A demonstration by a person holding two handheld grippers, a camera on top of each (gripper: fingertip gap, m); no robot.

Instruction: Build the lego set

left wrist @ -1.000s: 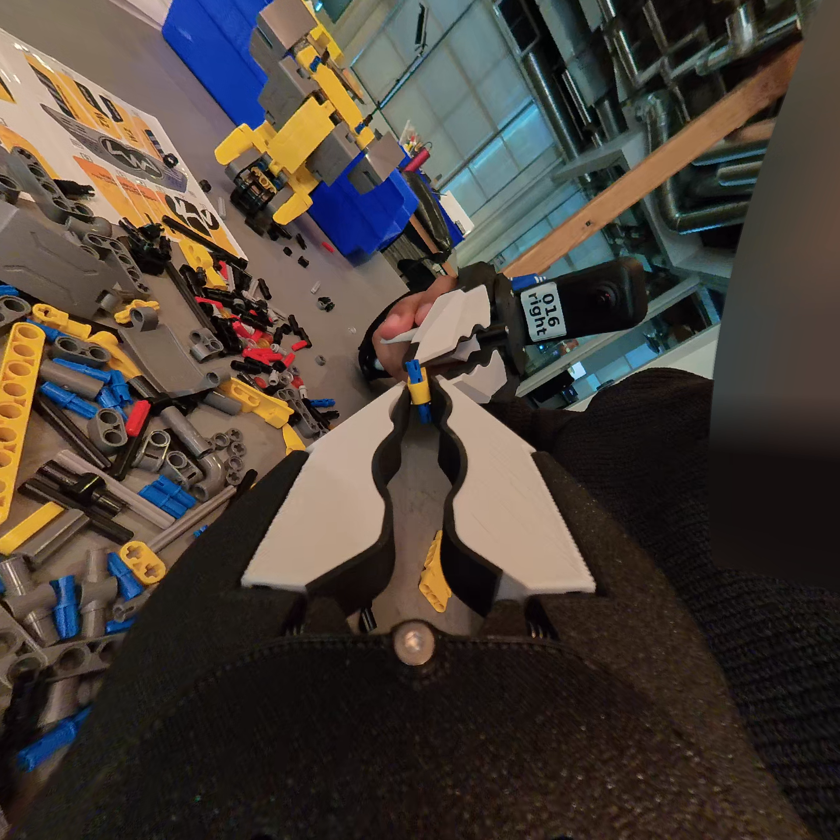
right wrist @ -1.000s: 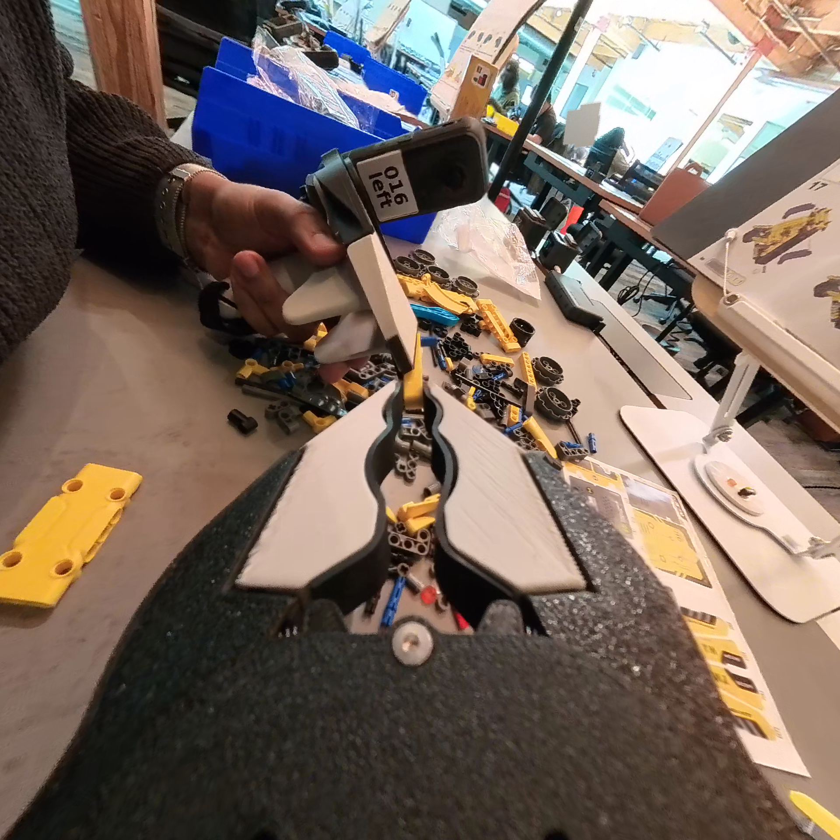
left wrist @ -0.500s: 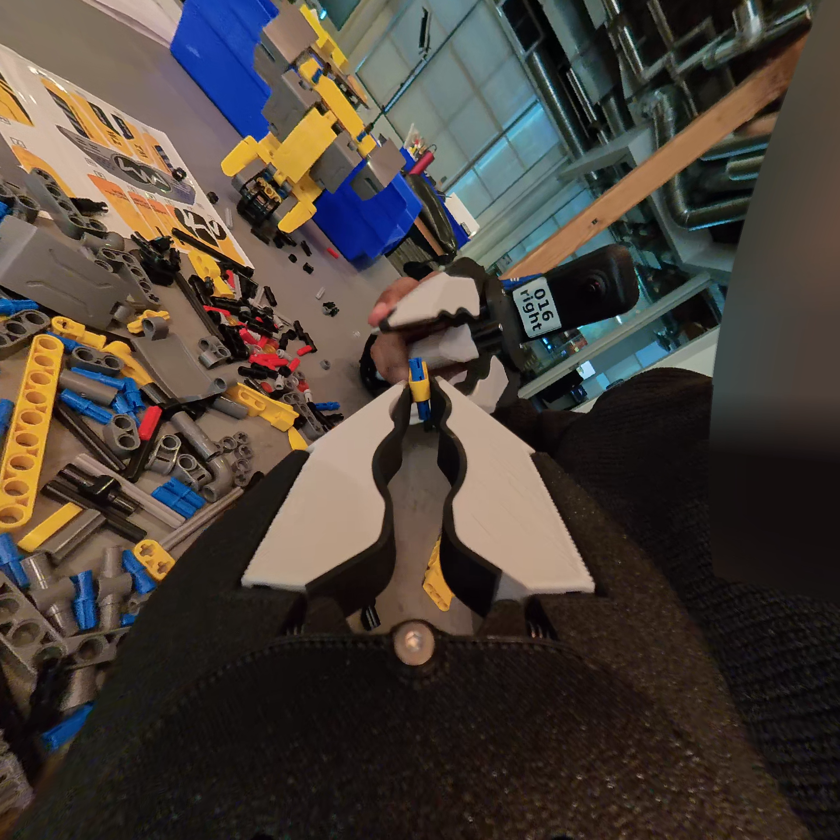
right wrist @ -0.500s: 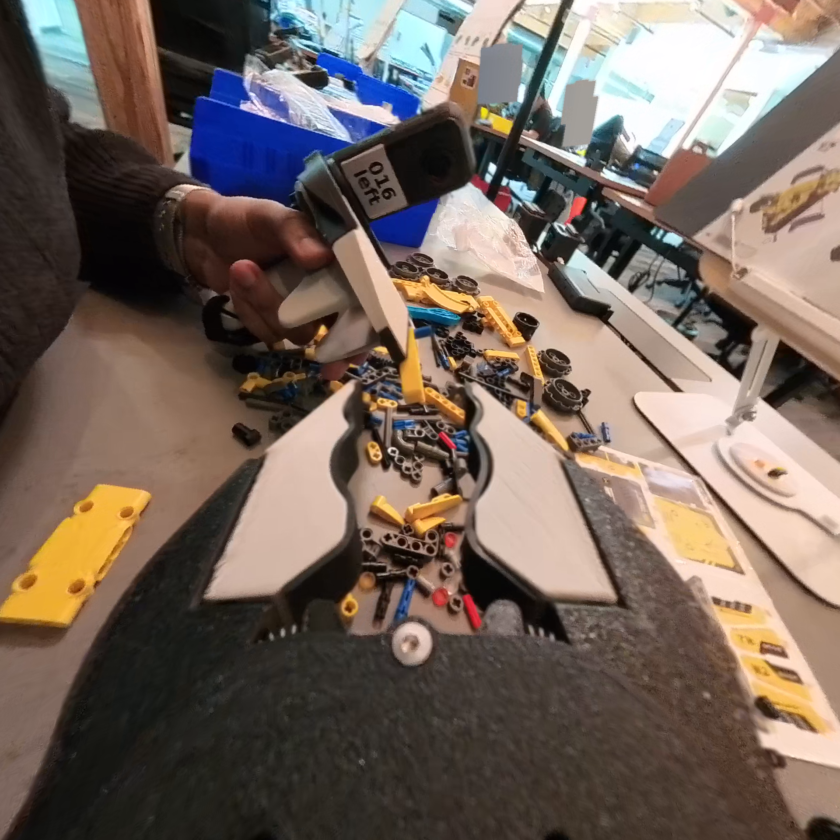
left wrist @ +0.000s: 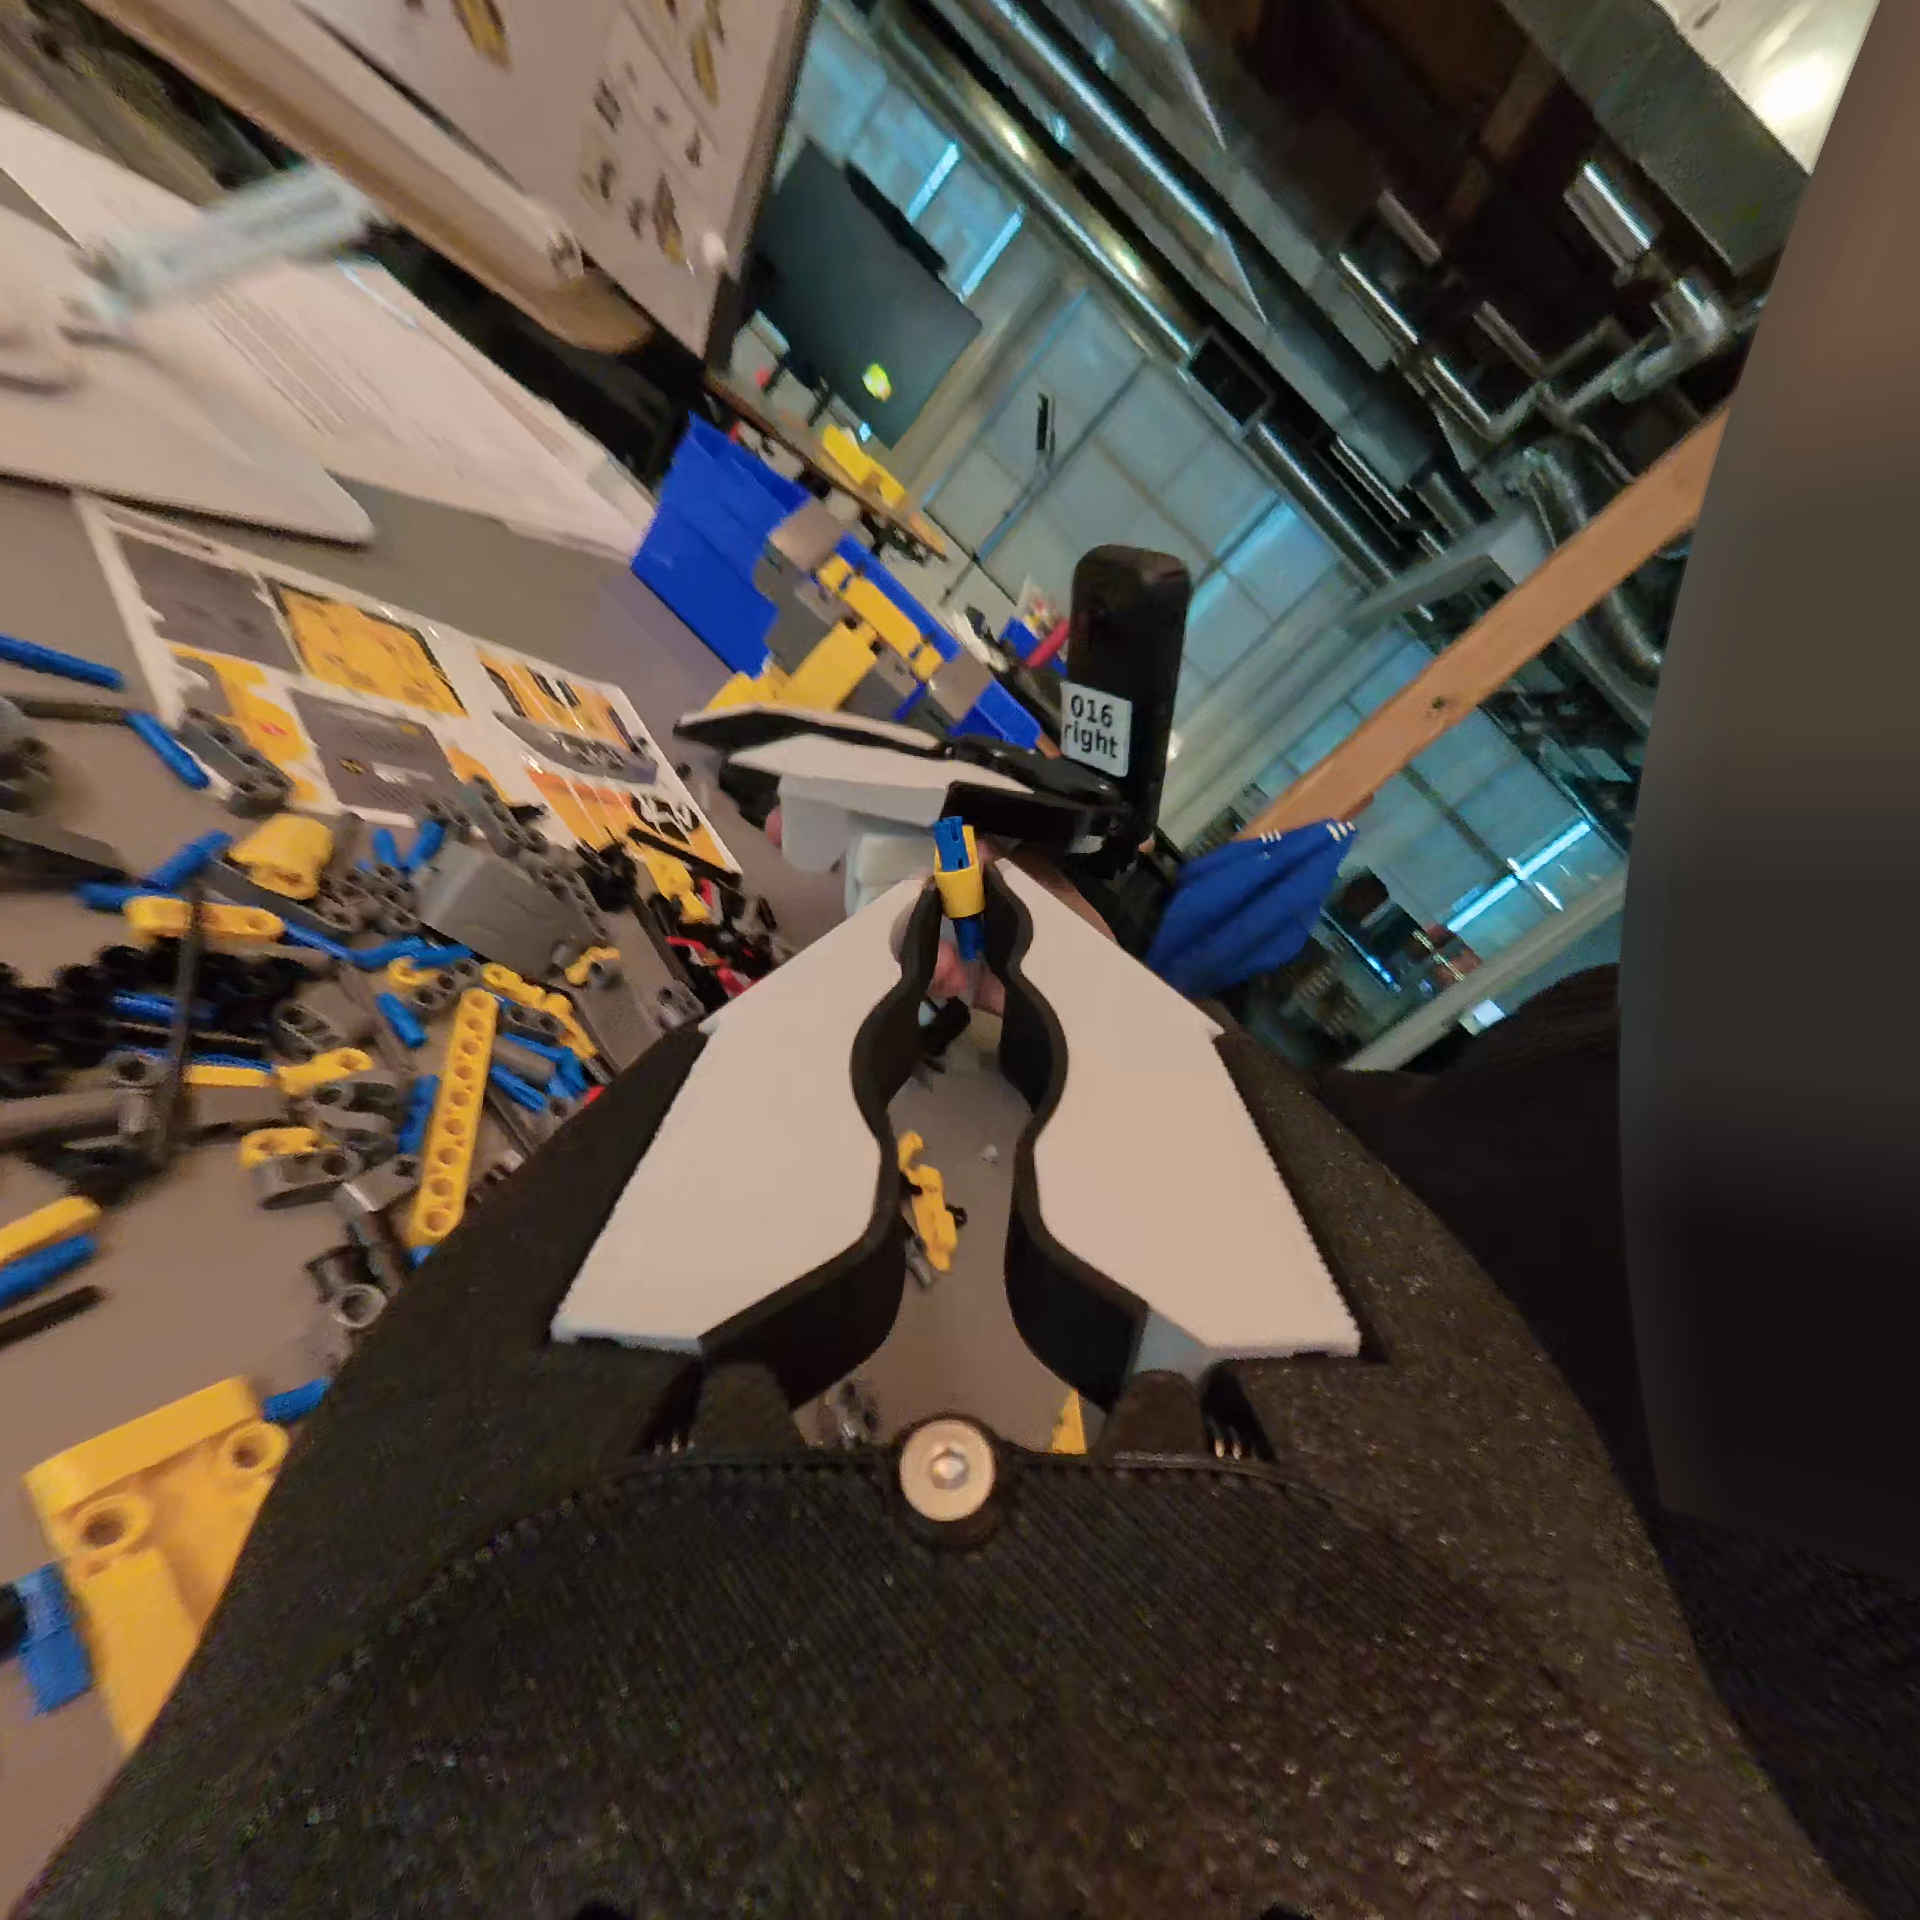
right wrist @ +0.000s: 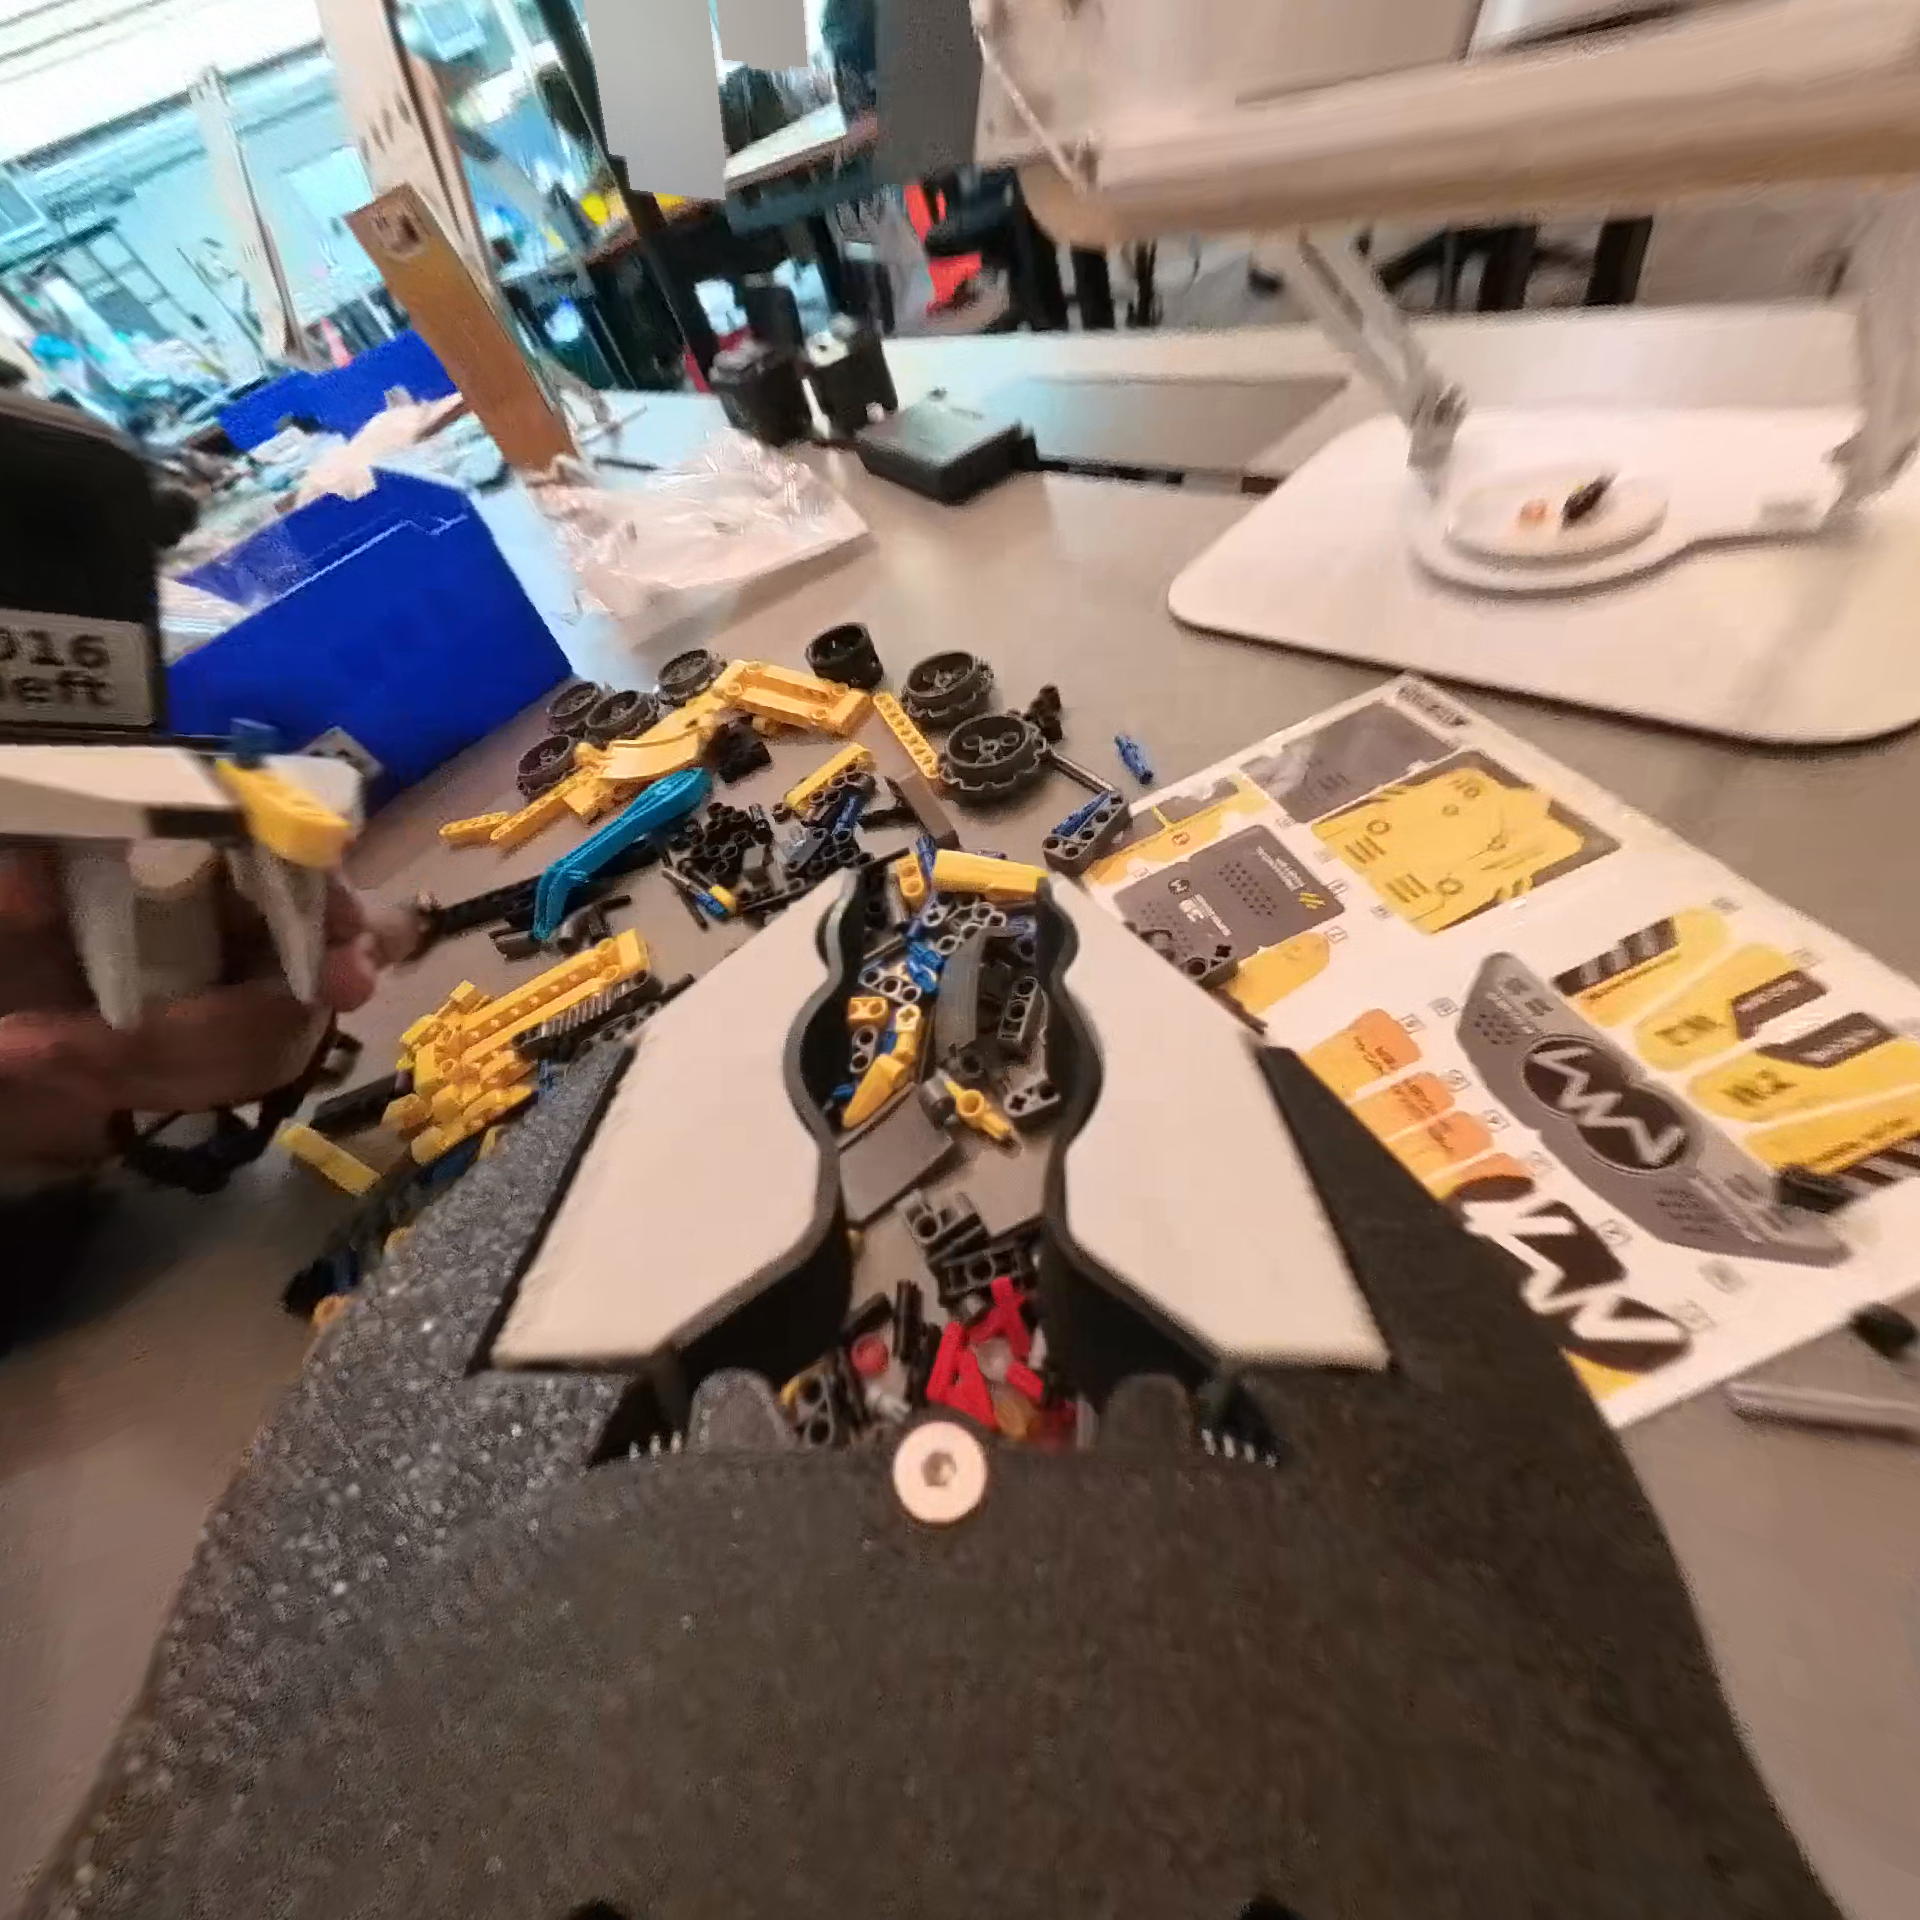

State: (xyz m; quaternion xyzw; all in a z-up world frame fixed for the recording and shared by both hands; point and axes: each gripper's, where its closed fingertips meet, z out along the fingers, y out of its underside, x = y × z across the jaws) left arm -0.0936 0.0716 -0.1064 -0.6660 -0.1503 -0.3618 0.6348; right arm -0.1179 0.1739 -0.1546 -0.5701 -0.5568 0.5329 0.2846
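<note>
My left gripper is shut on a small yellow connector with a blue pin, held up off the table. It also shows at the far left of the right wrist view, with the yellow piece in its tips. My right gripper is open and empty, low over a pile of loose black, yellow and blue pieces. In the left wrist view the right gripper is just beyond my left tips. A partly built yellow and grey model stands farther back.
A sticker sheet lies right of the pile, also seen in the left wrist view. Black wheels, a teal curved piece, a blue bin, a white stand base. Loose beams and pins cover the table's left. Both grippers' tips are roughly 20 cm from the teal curved piece.
My right gripper opened, let go of the yellow piece, and swung right over the loose pile. My left gripper keeps the piece and has turned toward the sticker sheet.
</note>
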